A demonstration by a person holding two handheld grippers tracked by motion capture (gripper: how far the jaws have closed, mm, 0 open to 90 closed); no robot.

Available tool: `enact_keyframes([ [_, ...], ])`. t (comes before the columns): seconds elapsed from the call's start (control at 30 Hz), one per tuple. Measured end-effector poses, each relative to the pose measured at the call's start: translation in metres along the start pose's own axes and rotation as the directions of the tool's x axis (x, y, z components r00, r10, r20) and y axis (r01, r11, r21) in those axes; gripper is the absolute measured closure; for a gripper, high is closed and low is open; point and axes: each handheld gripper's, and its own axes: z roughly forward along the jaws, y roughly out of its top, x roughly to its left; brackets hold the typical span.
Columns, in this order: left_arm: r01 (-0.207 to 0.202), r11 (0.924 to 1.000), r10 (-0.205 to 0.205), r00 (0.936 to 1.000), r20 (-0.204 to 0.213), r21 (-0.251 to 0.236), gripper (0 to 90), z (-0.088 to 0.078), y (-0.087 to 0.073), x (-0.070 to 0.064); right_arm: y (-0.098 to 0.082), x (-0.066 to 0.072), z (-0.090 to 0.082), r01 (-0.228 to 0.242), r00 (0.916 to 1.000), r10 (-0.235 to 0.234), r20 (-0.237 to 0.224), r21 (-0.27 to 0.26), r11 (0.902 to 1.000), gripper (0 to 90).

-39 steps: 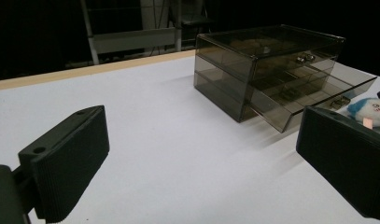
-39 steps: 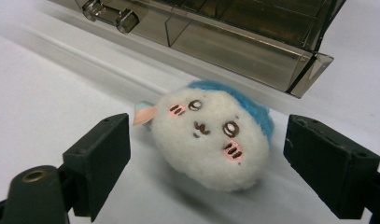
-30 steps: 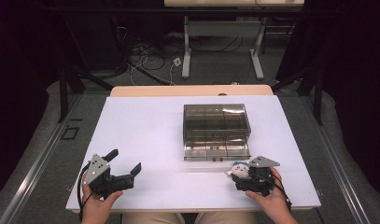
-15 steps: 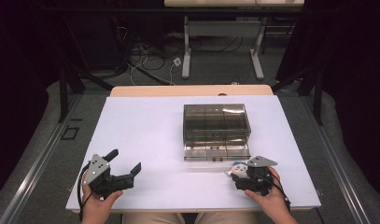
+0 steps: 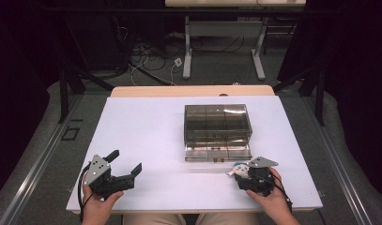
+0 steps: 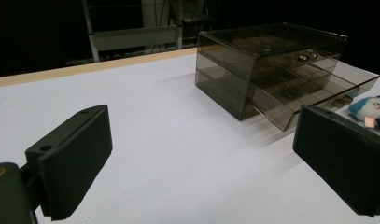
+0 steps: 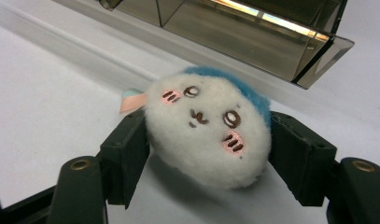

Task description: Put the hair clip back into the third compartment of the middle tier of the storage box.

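Between the jaws of the right gripper (image 7: 208, 140), low right in the high view (image 5: 254, 177): a small plush toy (image 7: 207, 128), pinched on both sides, pads pressed into its fluff. Toy is a white oval with a blue top, a drawn face with pink cheek marks, and a pink and pale-blue tag sticking out at its upper left in the right gripper view. It sits at the table surface, just below the front of the drawer box; from above (image 5: 239, 169) it pokes out at the gripper's upper left.

Left gripper (image 5: 124, 165), lower left of the high view: jaws spread wide, nothing between them. In its own view (image 6: 201, 172) only white tabletop lies between the two ribbed black pads.

Drawer box (image 5: 217, 131): smoky transparent plastic, centre of the frame, slightly right. Bottom drawer (image 6: 318, 95) pulled out toward the person; dividers visible inside; contents too dim to tell.

Table (image 5: 146, 136): white top, wooden strip along the far edge. A hand grips each tool from the bottom edge.

Room beyond: dark, grey floor, cables (image 5: 146, 65) lying upper left of centre, white legs of another table (image 5: 224, 44) at the top.
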Motion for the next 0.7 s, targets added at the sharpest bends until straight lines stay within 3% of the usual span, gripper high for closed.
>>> enact_keyframes([
  [0.7, 0.003, 1.0000, -0.003, 1.0000, -0.002, 0.001, 5.0, 0.0005, -0.0004, 0.0002, -0.0004, 0.0009, -0.0029, 0.004, 1.0000, -0.004, -0.004, -0.004, 1.0000, 34.4],
])
